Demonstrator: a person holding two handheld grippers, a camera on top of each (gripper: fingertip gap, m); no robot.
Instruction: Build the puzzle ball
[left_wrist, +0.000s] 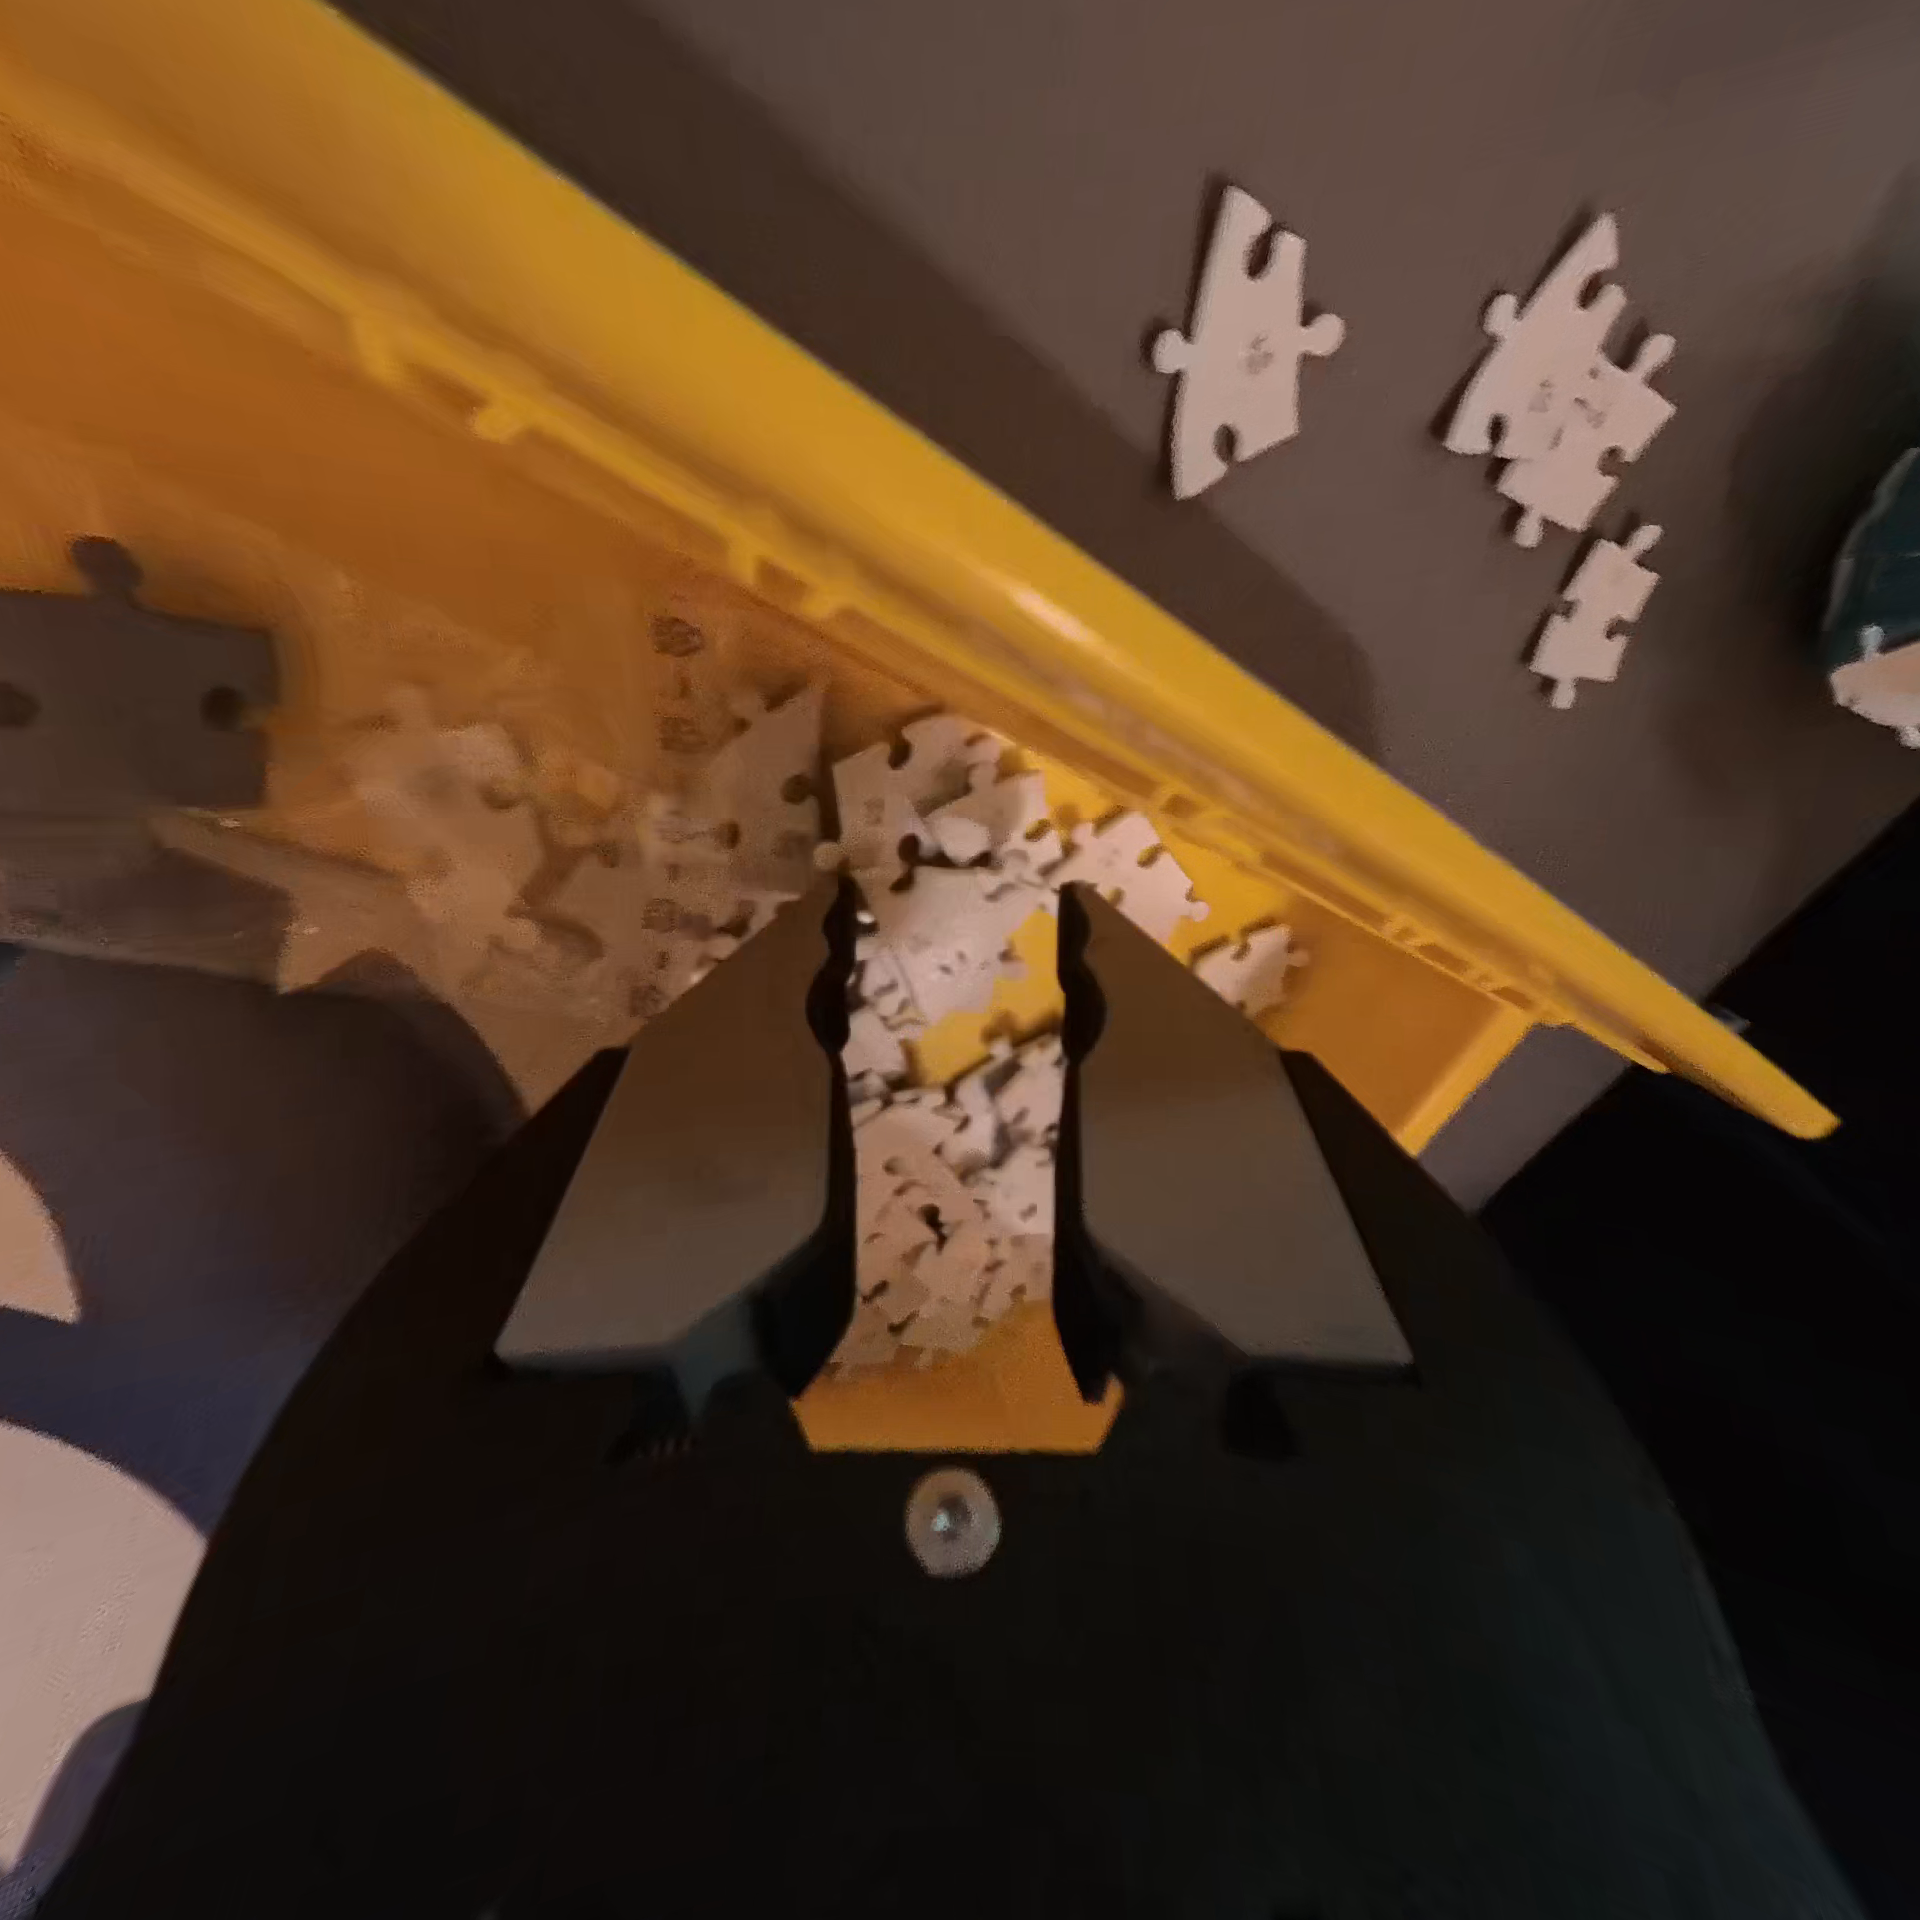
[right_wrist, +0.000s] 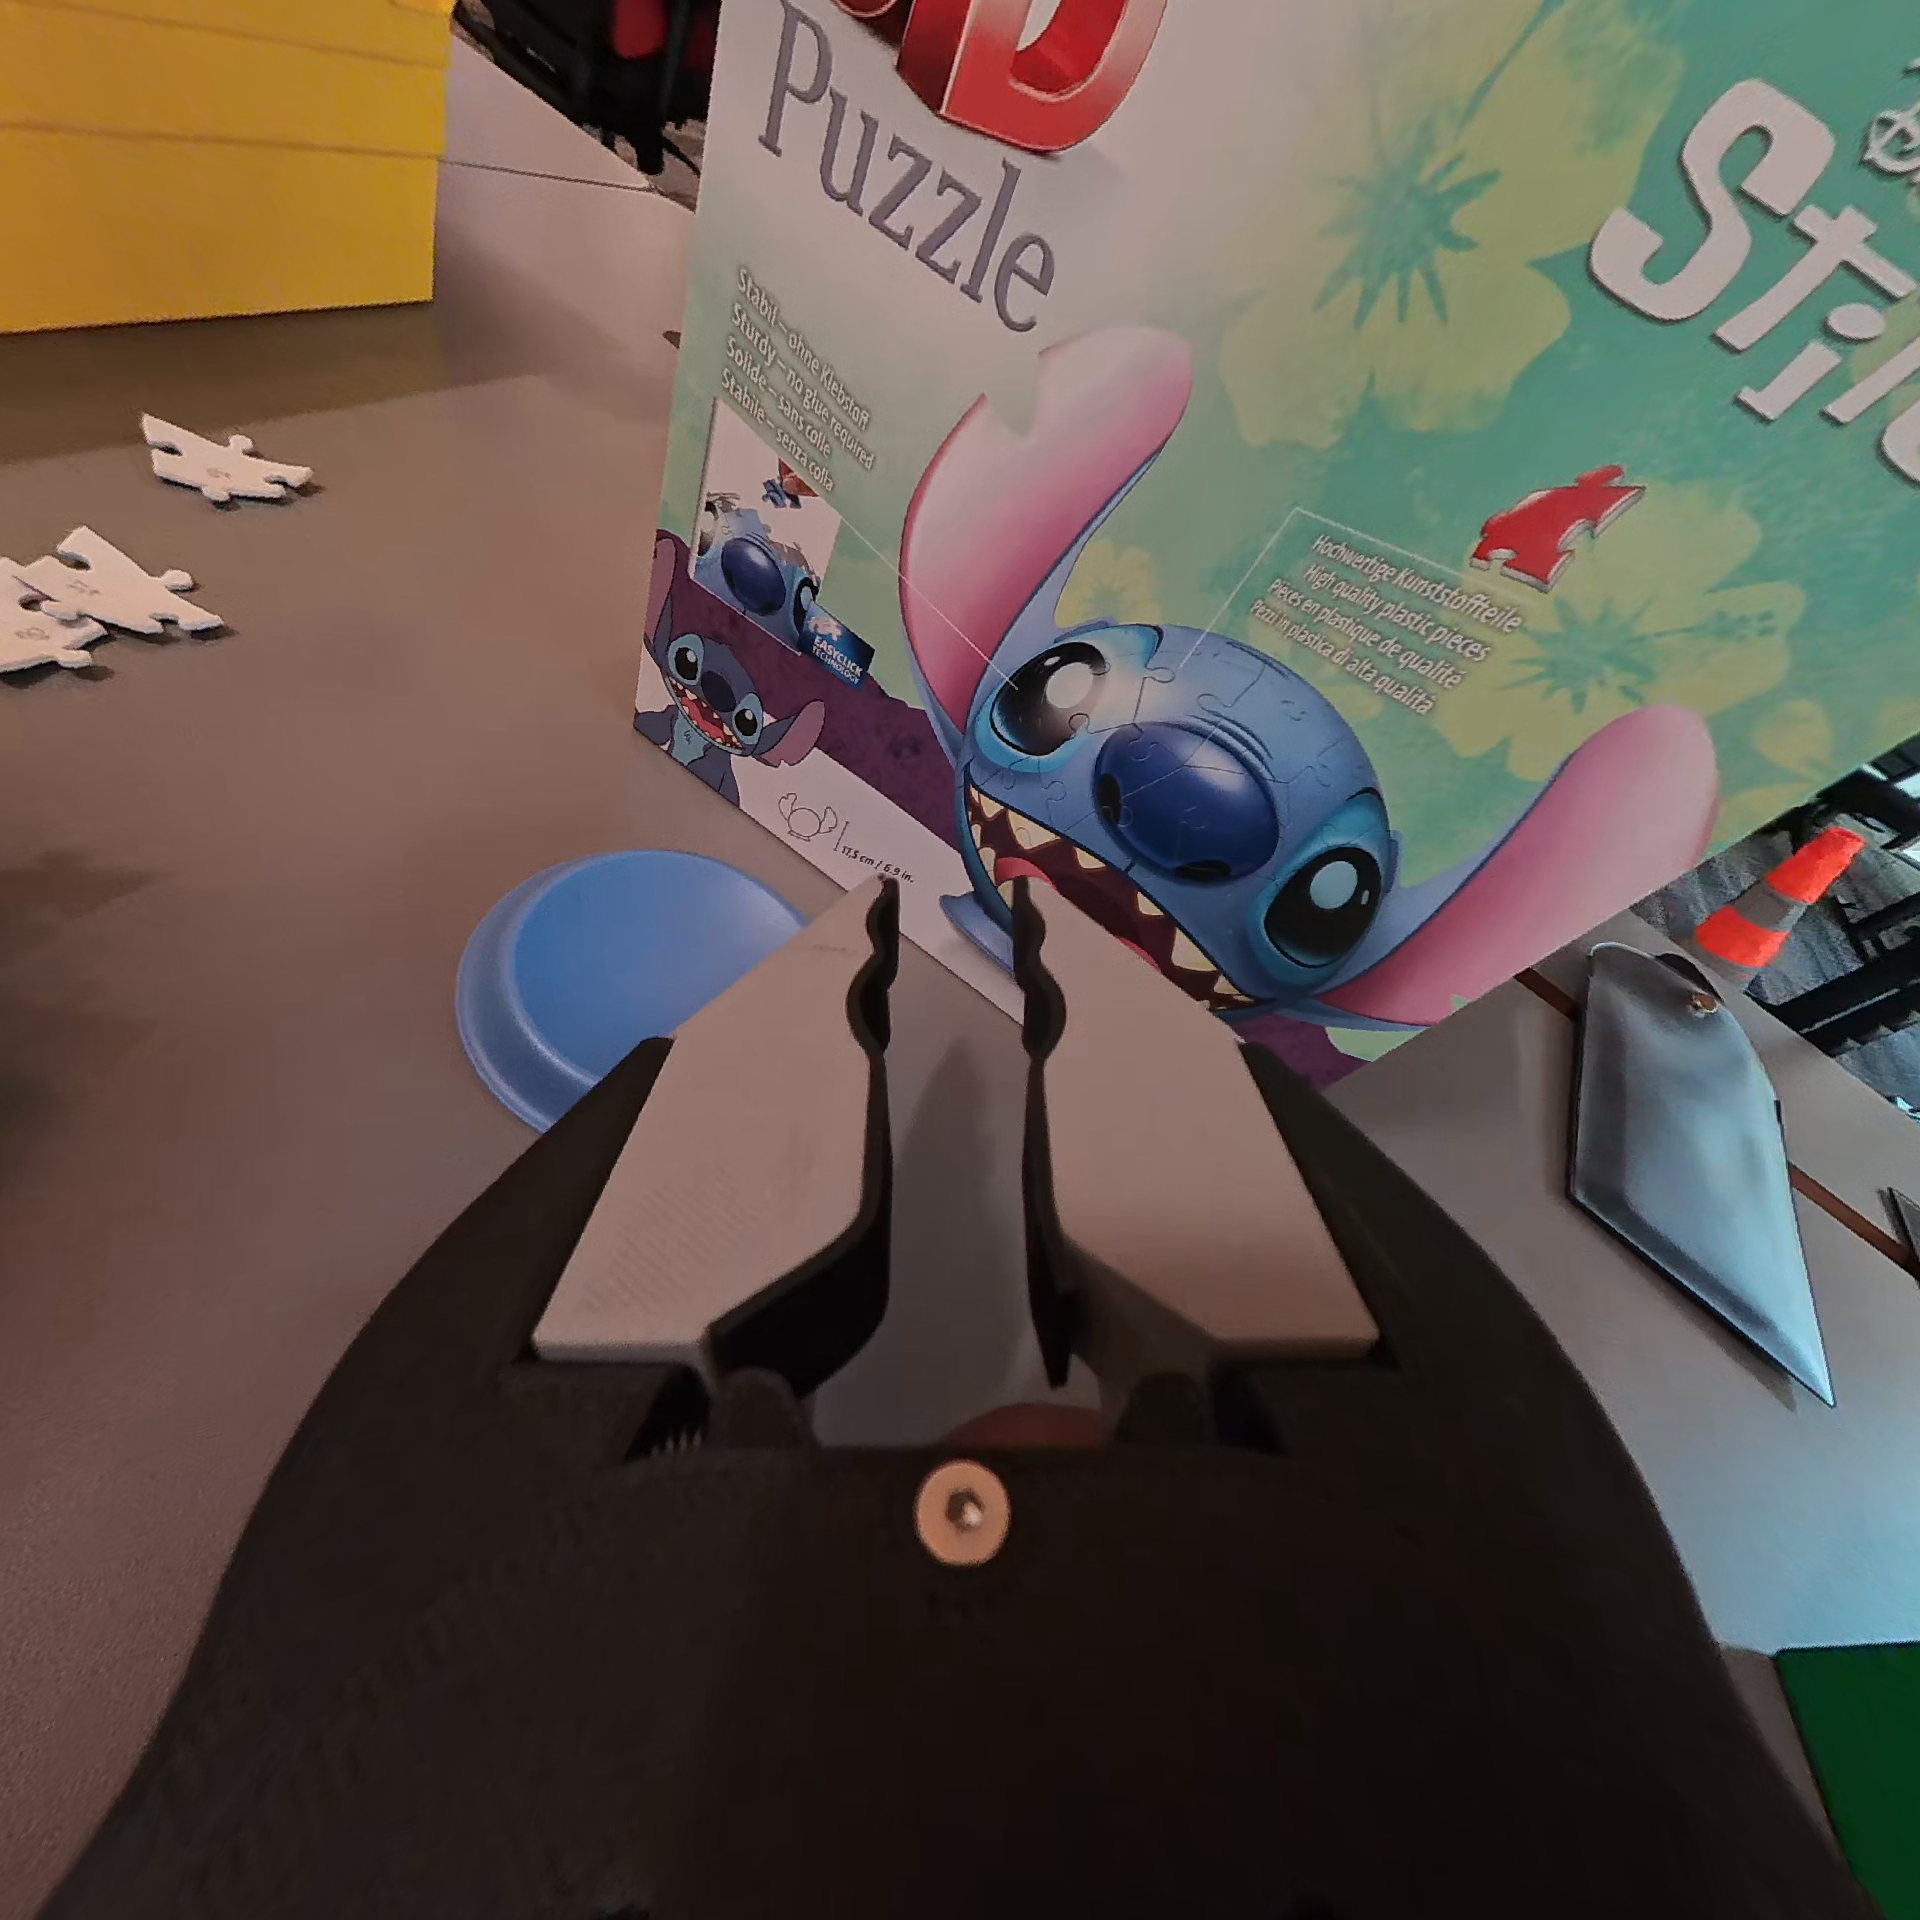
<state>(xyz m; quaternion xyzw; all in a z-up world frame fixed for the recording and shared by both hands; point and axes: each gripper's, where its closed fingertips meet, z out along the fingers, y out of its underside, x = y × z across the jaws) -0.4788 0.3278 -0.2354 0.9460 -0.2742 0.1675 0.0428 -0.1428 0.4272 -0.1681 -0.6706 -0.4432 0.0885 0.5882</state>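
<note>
The left gripper (left_wrist: 956, 894) hangs over the yellow bin (left_wrist: 935, 540), jaws parted with a clear gap and nothing between them. Below the tips lies a heap of pale puzzle pieces (left_wrist: 956, 997), blank backs up, crowded against the bin's near wall and corner. The far left of that view is smeared, so the dark piece shape (left_wrist: 135, 696) there may be a piece seen close up; hard to say.

Outside the bin, on the grey table (left_wrist: 935, 208), three loose groups lie well apart from the heap. A single wedge-shaped piece (left_wrist: 1242, 343) has its long axis running almost up and down the left wrist view, narrow end pointing away. Beside it a small overlapped cluster (left_wrist: 1558, 384) points the same way, with a smaller piece (left_wrist: 1595, 613) just below it.

Over to the right gripper (right_wrist: 951, 904): jaws parted by a narrower gap, holding nothing, tips aimed at the foot of the upright puzzle box (right_wrist: 1195, 416). A blue round stand (right_wrist: 613, 966) sits flat on the table just left of the fingers, close to the box. Farther left, white pieces (right_wrist: 104, 603) and another single one (right_wrist: 223, 462) lie flat, long axes roughly across the view. A grey pouch (right_wrist: 1683, 1143) rests on the right, an orange cone (right_wrist: 1782, 904) behind it.
</note>
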